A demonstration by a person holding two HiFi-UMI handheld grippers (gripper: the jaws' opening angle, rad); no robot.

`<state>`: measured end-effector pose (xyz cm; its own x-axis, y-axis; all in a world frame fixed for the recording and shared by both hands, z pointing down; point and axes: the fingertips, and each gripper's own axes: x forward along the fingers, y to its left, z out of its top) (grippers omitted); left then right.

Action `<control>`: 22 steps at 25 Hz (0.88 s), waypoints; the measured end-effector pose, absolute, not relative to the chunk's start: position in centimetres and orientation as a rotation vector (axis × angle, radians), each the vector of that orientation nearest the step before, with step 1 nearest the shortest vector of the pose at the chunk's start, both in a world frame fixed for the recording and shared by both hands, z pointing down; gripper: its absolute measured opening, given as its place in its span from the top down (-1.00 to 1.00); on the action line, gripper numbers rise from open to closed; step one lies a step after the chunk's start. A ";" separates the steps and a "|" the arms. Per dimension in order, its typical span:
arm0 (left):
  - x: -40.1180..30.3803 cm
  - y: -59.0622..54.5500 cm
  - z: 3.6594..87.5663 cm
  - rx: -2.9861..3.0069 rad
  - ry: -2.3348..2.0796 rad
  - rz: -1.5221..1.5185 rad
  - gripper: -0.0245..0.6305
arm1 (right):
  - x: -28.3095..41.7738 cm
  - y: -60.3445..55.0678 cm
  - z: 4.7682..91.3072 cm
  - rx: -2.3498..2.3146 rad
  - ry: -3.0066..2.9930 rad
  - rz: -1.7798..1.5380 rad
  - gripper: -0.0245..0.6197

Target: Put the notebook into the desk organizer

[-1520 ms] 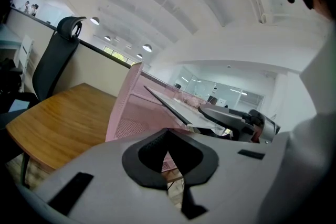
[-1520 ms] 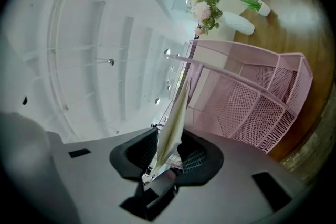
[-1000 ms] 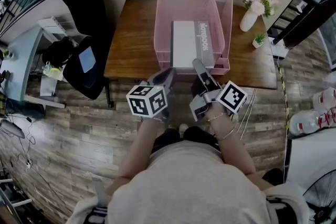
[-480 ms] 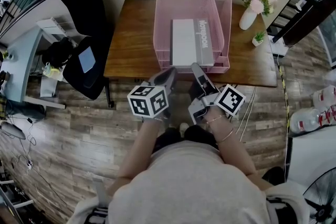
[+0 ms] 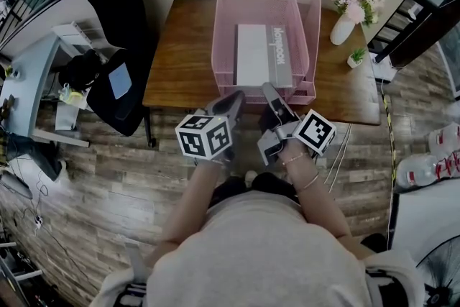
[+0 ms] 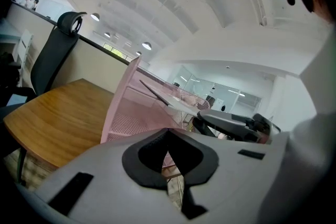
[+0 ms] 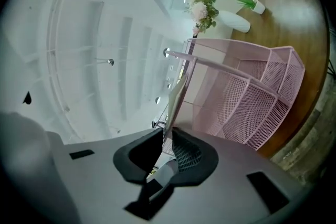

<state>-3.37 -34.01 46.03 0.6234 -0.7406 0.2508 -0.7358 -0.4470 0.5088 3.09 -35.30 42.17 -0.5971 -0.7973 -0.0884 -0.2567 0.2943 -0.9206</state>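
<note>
A white and grey notebook lies flat in the pink mesh desk organizer on the wooden desk. My right gripper is at the notebook's near edge. Its jaws have just been closing. In the right gripper view the thin notebook edge runs between the pads of the right gripper, which pinch it. My left gripper hovers beside it at the organizer's front, clear of the mesh. In the left gripper view the left gripper has its pads together with nothing between them, and the organizer is ahead.
A white vase of pink flowers and a small potted plant stand on the desk to the organizer's right. A black office chair is at the desk's left. Thin cables lie on the floor at the right.
The right gripper's jaws have narrowed onto the notebook's near edge. Both hands stay in almost the same place, and the notebook still lies in the organizer.
</note>
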 end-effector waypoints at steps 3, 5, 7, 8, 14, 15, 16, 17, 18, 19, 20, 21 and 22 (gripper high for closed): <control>-3.3 -34.5 45.8 2.269 -1.153 -0.009 0.92 | 3.2 -36.1 42.4 -0.953 2.025 -1.296 0.73; -3.3 -34.8 45.8 2.269 -1.156 -0.009 0.92 | 3.4 -36.7 42.5 -0.975 2.034 -1.281 0.70; -3.2 -35.1 45.7 2.271 -1.159 -0.012 0.92 | 3.5 -37.2 42.7 -1.008 2.035 -1.273 0.68; -3.2 -35.3 45.6 2.273 -1.158 -0.013 0.92 | 3.5 -37.4 42.8 -1.023 2.028 -1.279 0.66; -2.8 -36.1 45.5 2.283 -1.150 -0.009 0.92 | 3.5 -38.6 42.9 -1.038 2.020 -1.282 0.66; -2.7 -36.3 45.6 2.283 -1.149 -0.008 0.92 | 3.5 -38.8 42.9 -1.037 2.017 -1.284 0.65; -2.7 -36.4 45.6 2.283 -1.149 -0.007 0.92 | 3.6 -38.9 43.0 -1.037 2.013 -1.287 0.64; -2.7 -36.6 45.5 2.283 -1.151 -0.007 0.92 | 3.6 -39.0 43.0 -1.038 2.012 -1.288 0.63; -2.7 -36.7 45.5 2.283 -1.153 -0.008 0.92 | 3.6 -39.1 43.0 -1.039 2.013 -1.289 0.63; -2.8 -36.9 45.5 2.282 -1.155 -0.009 0.92 | 3.6 -39.2 43.0 -1.038 2.016 -1.288 0.63; -2.8 -37.0 45.4 2.282 -1.157 -0.011 0.92 | 3.6 -39.3 43.0 -1.039 2.019 -1.285 0.62; -2.9 -37.1 45.4 2.282 -1.160 -0.011 0.92 | 3.6 -39.4 42.9 -1.040 2.023 -1.281 0.62; -2.9 -37.1 45.4 2.282 -1.162 -0.012 0.92 | 3.6 -39.4 42.9 -1.041 2.027 -1.278 0.62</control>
<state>-2.93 -37.15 45.40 0.6220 -0.7449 0.2413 -0.7398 -0.4581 0.4928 3.62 -39.41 42.94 -0.5671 -0.8231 -0.0281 -0.3293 0.2579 -0.9083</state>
